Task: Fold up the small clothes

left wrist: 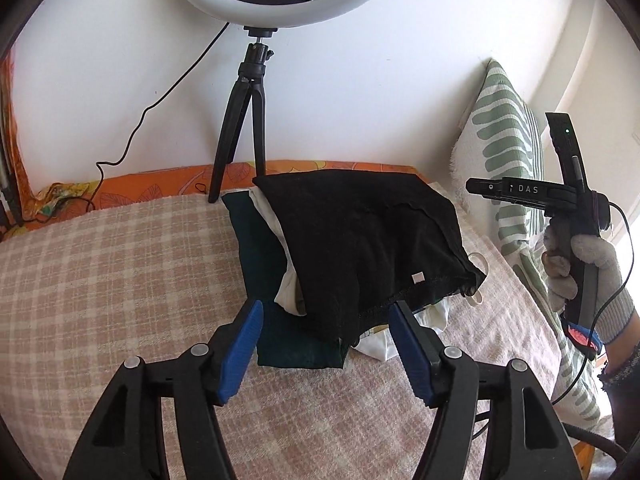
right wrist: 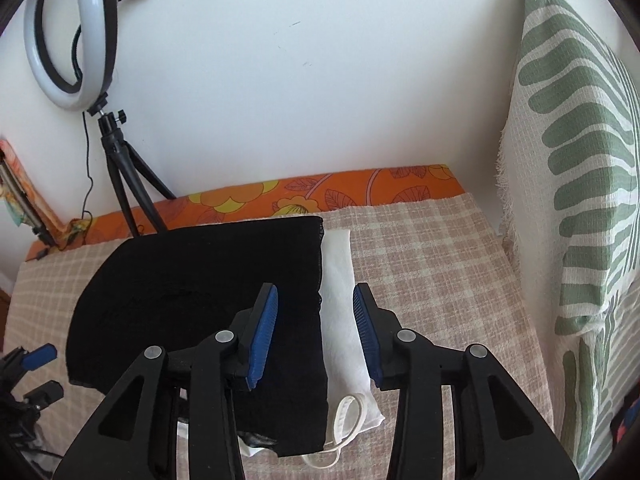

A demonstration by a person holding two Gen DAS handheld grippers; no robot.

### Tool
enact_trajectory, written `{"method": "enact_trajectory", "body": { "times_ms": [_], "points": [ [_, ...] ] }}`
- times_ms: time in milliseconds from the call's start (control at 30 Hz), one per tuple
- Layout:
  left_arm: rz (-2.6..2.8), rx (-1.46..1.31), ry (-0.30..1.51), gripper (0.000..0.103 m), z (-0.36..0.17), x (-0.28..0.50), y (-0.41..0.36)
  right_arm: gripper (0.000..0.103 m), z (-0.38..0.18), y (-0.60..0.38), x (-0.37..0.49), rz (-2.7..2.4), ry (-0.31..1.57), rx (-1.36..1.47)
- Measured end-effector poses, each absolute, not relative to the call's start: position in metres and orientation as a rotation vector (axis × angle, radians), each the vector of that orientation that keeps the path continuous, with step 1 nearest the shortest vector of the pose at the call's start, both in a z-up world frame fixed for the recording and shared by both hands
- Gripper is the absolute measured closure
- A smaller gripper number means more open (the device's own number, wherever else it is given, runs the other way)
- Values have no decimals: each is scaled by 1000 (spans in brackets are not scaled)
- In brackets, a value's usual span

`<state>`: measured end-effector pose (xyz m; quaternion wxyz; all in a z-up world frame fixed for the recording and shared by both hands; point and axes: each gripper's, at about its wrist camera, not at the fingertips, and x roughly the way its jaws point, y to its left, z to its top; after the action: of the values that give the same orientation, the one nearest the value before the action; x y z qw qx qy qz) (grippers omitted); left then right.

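Bare checked blanket (left wrist: 100, 272) left of clothes pile (left wrist: 360, 248): free passage. Tripod (left wrist: 240, 128) blocks behind; pillow (right wrist: 580, 160) walls right side.

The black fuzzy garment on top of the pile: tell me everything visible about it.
The black fuzzy garment looks like soft knit or fleece, folded into a rough rectangle with a small pale tag near its front hem. It lies flat on top of a pile, covering a white cloth and a dark green folded cloth, all on the checked pink-beige blanket. Neither open gripper touches it.
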<state>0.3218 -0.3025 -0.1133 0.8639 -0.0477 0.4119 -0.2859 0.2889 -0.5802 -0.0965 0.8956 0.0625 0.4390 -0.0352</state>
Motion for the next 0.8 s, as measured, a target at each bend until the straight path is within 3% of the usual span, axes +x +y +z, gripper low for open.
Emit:
{"method": "enact_trajectory", "body": {
  "times_ms": [233,300,667,800],
  "points": [
    [-593,-78,776,21,-75,282,-282,56,-63,-558,246,-66,834,155],
    [-596,-75,758,20,-66,271,-279,51,-54,-550,232,-58,810,158],
    [-589,-56,694,13,-35,219,-264,49,-21,-503,177,-65,737,103],
    [-590,-49,676,9,-29,199,-256,37,-14,-486,153,-62,712,73]
  ]
}}
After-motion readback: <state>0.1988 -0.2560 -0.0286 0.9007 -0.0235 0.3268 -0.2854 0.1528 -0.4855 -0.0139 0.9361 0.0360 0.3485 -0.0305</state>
